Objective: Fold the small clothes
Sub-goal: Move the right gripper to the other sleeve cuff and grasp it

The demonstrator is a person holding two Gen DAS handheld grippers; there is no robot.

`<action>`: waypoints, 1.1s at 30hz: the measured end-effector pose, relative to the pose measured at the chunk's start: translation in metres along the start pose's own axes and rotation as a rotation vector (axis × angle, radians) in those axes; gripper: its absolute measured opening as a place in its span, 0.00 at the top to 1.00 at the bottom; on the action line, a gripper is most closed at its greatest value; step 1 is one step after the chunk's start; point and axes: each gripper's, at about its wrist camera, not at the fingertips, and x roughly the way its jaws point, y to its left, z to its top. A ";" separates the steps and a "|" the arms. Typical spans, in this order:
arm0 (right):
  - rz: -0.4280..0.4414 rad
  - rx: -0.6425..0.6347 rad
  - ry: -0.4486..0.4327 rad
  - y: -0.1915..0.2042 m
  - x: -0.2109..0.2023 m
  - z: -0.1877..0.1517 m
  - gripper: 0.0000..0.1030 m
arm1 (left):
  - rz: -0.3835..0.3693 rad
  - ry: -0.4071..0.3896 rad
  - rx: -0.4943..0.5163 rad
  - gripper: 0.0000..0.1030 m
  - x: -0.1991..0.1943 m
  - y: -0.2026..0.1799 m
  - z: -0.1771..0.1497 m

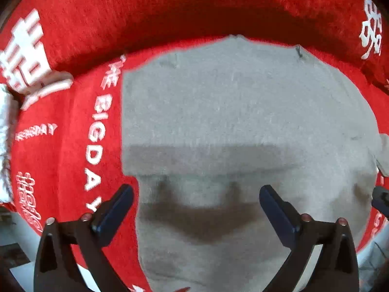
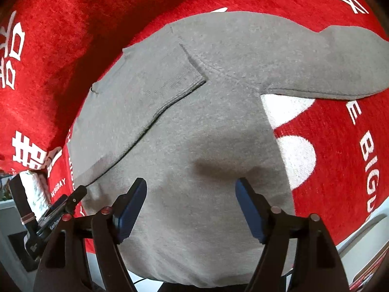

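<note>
My left gripper (image 1: 195, 197): jaws wide apart, nothing between them, hanging just above the grey sweater (image 1: 243, 112). Its shadow falls on the knit right below the tips, so I judge it close to the cloth but not touching.

My right gripper (image 2: 190, 191): jaws also apart and empty, over the lower body of the same sweater (image 2: 194, 146). At the left edge of the right view I can see the other gripper's body near the sweater's edge.

The sweater lies flat on a red blanket (image 2: 340, 146) with white lettering. One sleeve (image 2: 150, 90) is already folded across the body, its cuff ending near the middle of the chest. The other sleeve (image 2: 340, 60) is spread out to the side over the blanket, unfolded.

Step in hand, as I read it: bring that loose sleeve in to match the first.

- Take the sleeve near its cuff, pinching both layers, not only the top one.
- Lift just enough to clear the body; dragging would rumple the first fold.
- Lay it across so the crease runs along the side seam, roughly mirroring the folded side.
- Left gripper could press the body flat while the right carries.

Risk: thick, soft knit may slip from a shallow pinch.
</note>
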 end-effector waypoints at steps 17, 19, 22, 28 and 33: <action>0.115 0.190 -0.039 -0.095 -0.029 0.024 0.22 | -0.013 0.069 0.099 0.00 0.011 -0.098 0.023; 0.112 0.222 -0.046 -0.108 -0.031 0.027 0.22 | -0.024 0.078 0.113 0.00 0.012 -0.110 0.024; 0.106 0.233 -0.069 -0.123 -0.036 0.033 0.21 | -0.034 0.084 0.129 0.00 0.012 -0.125 0.024; 0.158 0.279 -0.065 -0.147 -0.037 0.043 0.19 | -0.044 0.097 0.151 0.00 0.010 -0.158 0.023; 0.162 0.350 -0.053 -0.172 -0.036 0.049 0.18 | -0.055 0.115 0.168 0.00 0.012 -0.179 0.022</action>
